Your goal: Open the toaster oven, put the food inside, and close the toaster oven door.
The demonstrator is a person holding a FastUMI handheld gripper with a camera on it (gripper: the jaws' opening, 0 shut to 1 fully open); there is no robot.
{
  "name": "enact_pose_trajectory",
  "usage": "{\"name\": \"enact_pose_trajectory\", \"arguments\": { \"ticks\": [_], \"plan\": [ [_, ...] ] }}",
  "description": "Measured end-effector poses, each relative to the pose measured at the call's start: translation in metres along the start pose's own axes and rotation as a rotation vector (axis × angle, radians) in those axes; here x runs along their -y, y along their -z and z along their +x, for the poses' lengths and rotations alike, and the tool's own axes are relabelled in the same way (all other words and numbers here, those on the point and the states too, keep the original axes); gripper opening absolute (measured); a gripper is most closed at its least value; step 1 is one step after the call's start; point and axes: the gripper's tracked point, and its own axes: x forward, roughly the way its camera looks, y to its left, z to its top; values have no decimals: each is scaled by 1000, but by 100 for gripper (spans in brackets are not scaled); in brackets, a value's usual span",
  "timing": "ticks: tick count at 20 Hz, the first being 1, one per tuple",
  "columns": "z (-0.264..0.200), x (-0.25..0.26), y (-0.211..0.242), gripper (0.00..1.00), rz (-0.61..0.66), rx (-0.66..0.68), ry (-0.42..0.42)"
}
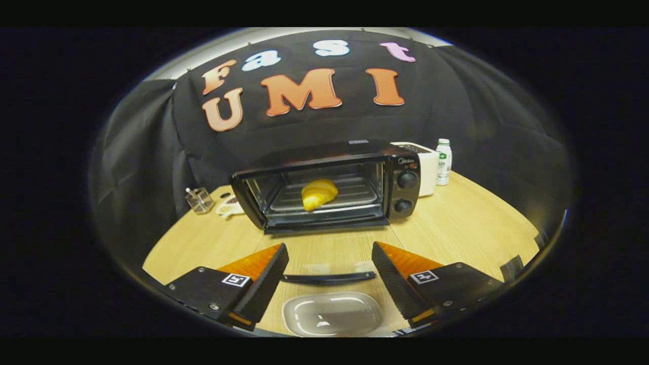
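Observation:
The black toaster oven (400,177) stands at the back of the wooden table (456,228) with its door open. The glass door lies folded down flat toward me, and its dark handle (329,277) runs crosswise between my fingers. A yellow croissant (318,193) rests on the wire rack inside the oven. My gripper (329,256) is open, with one finger on each side of the handle and nothing pressed between them. An empty grey plate (332,314) sits on the table below the handle, close in between the fingers.
A white appliance (428,170) and a small white bottle (443,162) stand just right of the oven. A clear little container (199,199) and a white object (230,205) sit left of it. Bare wood lies to either side of the door.

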Motion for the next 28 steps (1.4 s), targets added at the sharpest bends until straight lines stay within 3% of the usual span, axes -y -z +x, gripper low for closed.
{"name": "enact_pose_trajectory", "arguments": {
  "ticks": [6, 12, 20, 28],
  "plan": [
    [5, 1, 57, 99, -67, -93, 27],
    [26, 1, 85, 99, -83, -160, 36],
    [32, 1, 74, 99, -57, -162, 40],
    [21, -1, 15, 99, -25, -68, 25]
  ]
}}
